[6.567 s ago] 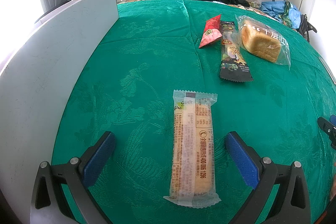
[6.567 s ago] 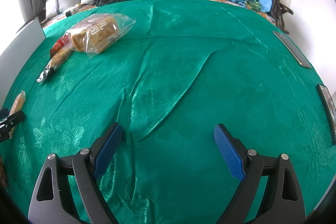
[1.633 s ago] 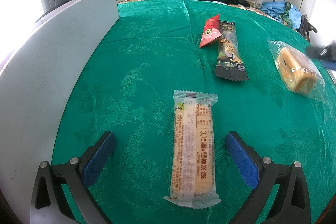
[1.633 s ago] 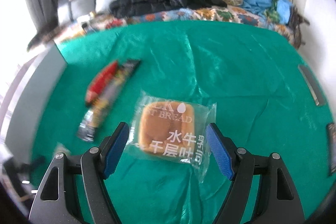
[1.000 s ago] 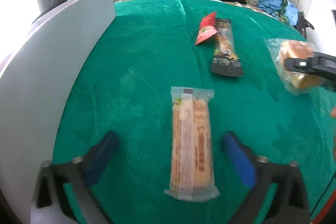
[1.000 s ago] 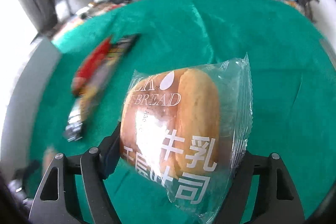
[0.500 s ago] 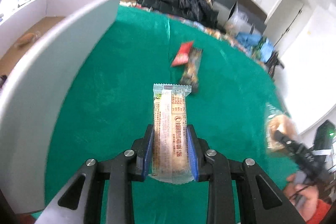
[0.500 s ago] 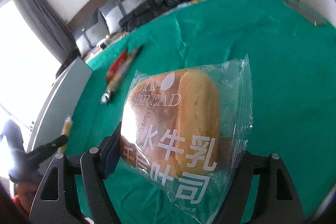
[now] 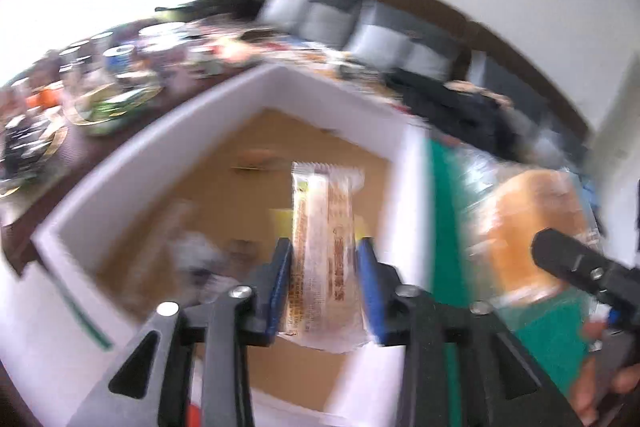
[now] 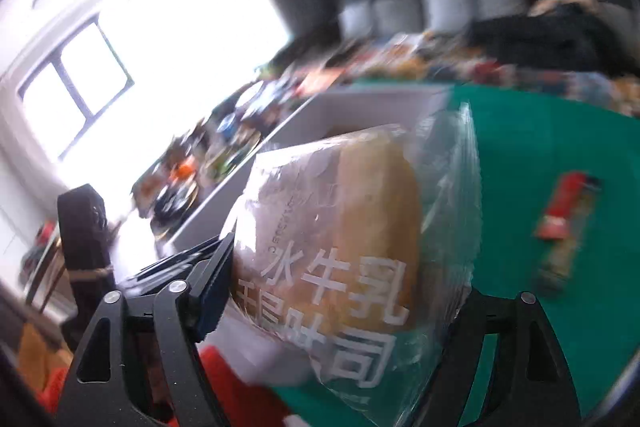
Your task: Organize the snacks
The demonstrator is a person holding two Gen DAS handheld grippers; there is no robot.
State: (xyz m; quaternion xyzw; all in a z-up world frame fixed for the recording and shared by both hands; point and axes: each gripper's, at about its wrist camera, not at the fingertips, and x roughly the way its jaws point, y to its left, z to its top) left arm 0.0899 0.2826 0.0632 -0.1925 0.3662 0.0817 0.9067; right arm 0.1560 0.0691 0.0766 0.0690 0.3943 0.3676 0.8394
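At the far left, a large white box (image 9: 132,163) with a brown cardboard floor stands along the left edge of the green-covered tabletop (image 9: 444,211). A few small items lie blurred on the box floor, too smeared to name.

The left gripper (image 9: 324,287) hangs over the open box with its blue-padded fingers (image 9: 278,283) clamped on the lower part of a long wafer bar (image 9: 322,239) in a clear wrapper. The bar points forward, away from the camera, and its far end sticks out well past the fingertips, above the box floor and inside the box walls.

To the right, the right gripper (image 10: 340,291) holds a bagged milk bread (image 10: 340,239), a golden loaf in clear plastic with white Chinese lettering. Its fingers are closed against the two sides of the bag, and the loaf bulges forward between them. In the left wrist view the bread sits above the green cloth, just beside the right wall of the box and not yet over it.

Further right, a red packet and a dark packet (image 10: 566,227) lie together on the tabletop, well apart from both grippers.

The step in hand appears to be dropping the snacks into the box. The next move likely calls for letting the wafer bar go first, then carrying the bread left over the wall.
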